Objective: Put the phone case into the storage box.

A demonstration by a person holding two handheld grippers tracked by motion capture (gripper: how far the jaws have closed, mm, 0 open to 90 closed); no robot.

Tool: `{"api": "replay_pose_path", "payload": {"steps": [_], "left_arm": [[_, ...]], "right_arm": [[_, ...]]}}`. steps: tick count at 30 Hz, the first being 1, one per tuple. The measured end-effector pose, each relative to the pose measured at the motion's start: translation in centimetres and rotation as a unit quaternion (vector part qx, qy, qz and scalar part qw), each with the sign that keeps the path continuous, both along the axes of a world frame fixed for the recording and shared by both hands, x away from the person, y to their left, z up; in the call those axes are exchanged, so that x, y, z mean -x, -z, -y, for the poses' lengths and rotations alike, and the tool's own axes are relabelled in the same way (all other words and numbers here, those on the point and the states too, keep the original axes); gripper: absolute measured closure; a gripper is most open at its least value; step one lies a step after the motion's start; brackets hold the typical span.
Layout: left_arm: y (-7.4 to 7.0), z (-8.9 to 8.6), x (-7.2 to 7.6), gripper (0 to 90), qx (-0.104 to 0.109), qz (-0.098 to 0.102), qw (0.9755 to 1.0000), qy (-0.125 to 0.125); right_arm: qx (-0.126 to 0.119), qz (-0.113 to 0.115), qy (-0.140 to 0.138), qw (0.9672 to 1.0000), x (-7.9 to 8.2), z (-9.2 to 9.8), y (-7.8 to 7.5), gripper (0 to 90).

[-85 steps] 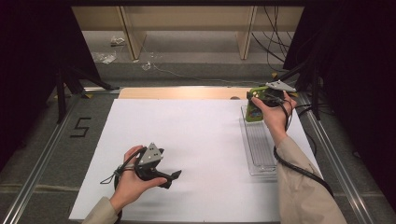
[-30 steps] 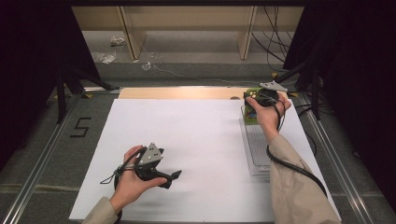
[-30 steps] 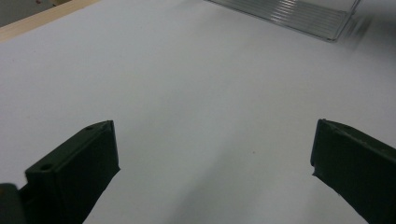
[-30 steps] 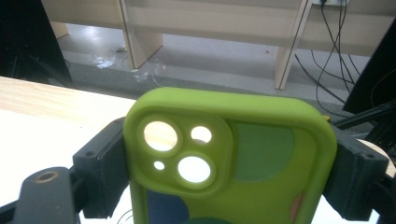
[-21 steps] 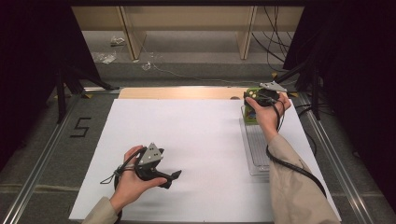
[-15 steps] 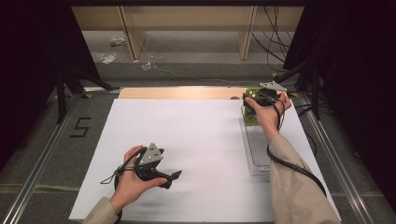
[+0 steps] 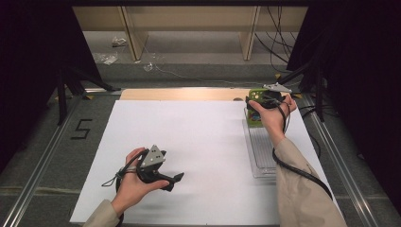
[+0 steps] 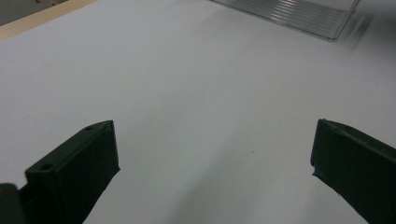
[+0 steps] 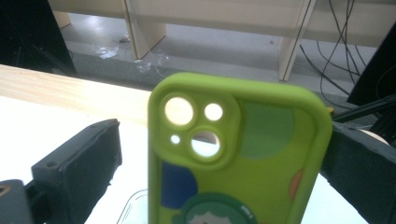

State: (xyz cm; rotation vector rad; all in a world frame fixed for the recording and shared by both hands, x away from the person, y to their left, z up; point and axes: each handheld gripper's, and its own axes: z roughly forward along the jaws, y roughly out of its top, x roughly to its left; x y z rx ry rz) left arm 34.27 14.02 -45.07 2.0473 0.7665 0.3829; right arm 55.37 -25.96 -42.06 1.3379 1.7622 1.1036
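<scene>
Right gripper (image 9: pixel 222 140) is hovering at the far end of the tray (image 7: pixel 262 151), with the green phone case (image 9: pixel 243 158) standing between its jaws. The jaws have just been opening. In the right gripper view the left jaw is sitting well clear of the case edge, while the right jaw is sitting right against the other edge. So the fingers are spread and nothing is pinching the case.

The case is standing upright on its short end with its camera cutouts on top. It is staying up without a squeeze, so my guess is the tray's ribbing or end wall is propping it. I can't see the bottom edge to confirm that. It reads as a release after placing, and the jaws are going wide so the pull-back won't tip the case.

Left gripper (image 8: pixel 212 154) is idling low over the white sheet (image 7: pixel 203 132) near the front edge, well apart from the tray. Its fingers are spread with nothing between them. It is probably parking there to keep out of the right arm's way.
</scene>
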Motion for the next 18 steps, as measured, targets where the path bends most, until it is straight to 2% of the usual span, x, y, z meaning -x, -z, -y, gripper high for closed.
{"api": "replay_pose_path", "payload": {"steps": [5, 10, 18], "left_arm": [[0.0, 0.0, 0.0, 0.3, 0.0, 0.0, 1.0, -0.001], [0.0, 0.0, 0.0, 0.4, 0.0, 0.0, 1.0, 0.0], [0.0, 0.0, 0.0, 0.3, 0.0, 0.0, 1.0, -0.001]], "right_arm": [[0.0, -0.004, -0.012, 0.9999, 0.5, 0.0, -0.2, 3.9], [0.002, 0.007, -0.007, 0.9999, 1.1, 0.3, -0.6, 3.7], [0.006, 0.008, -0.006, 0.9999, 1.9, 0.8, -0.8, 3.7]]}}
